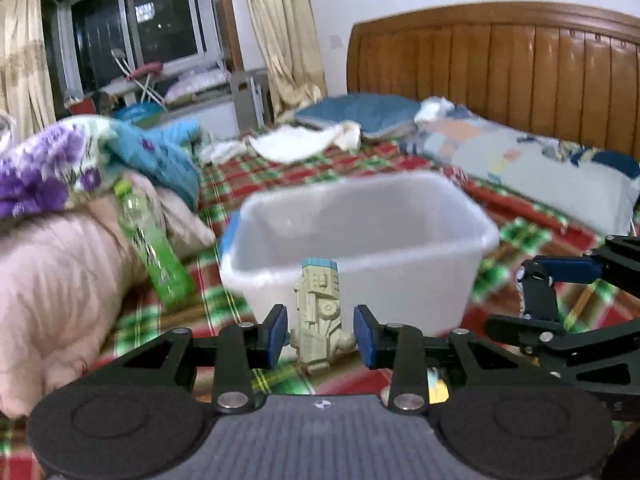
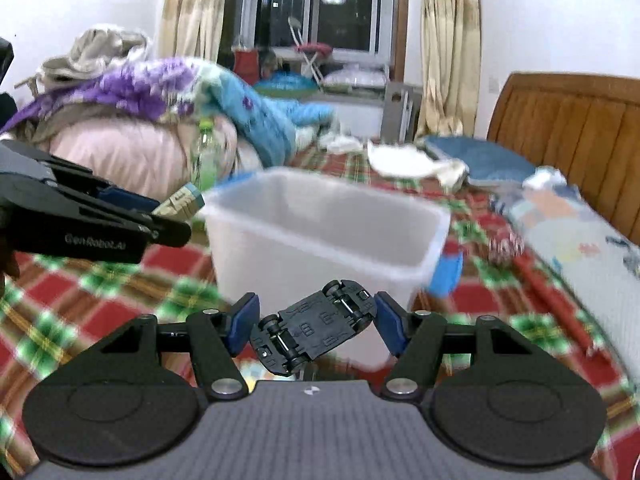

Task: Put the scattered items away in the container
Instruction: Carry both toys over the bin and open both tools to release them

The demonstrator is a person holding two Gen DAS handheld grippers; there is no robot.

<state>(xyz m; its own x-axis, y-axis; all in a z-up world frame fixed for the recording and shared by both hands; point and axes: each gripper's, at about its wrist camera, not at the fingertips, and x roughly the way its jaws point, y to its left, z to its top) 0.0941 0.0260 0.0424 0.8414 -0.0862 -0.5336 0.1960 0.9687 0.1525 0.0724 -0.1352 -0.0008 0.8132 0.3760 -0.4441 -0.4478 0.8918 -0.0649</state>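
Covering the bed, a red-and-green plaid blanket (image 1: 248,176) carries heaped quilts (image 1: 60,184) at its left edge, a green bottle (image 1: 158,248), a white plastic tub (image 1: 360,240) mid-bed and pillows (image 1: 532,160) toward the wooden headboard (image 1: 500,60). The left gripper (image 1: 321,334) pinches a beige toy vehicle (image 1: 318,316) just before the tub. Only the right view shows the right gripper (image 2: 317,324) clamped on an upturned black toy car (image 2: 316,326).
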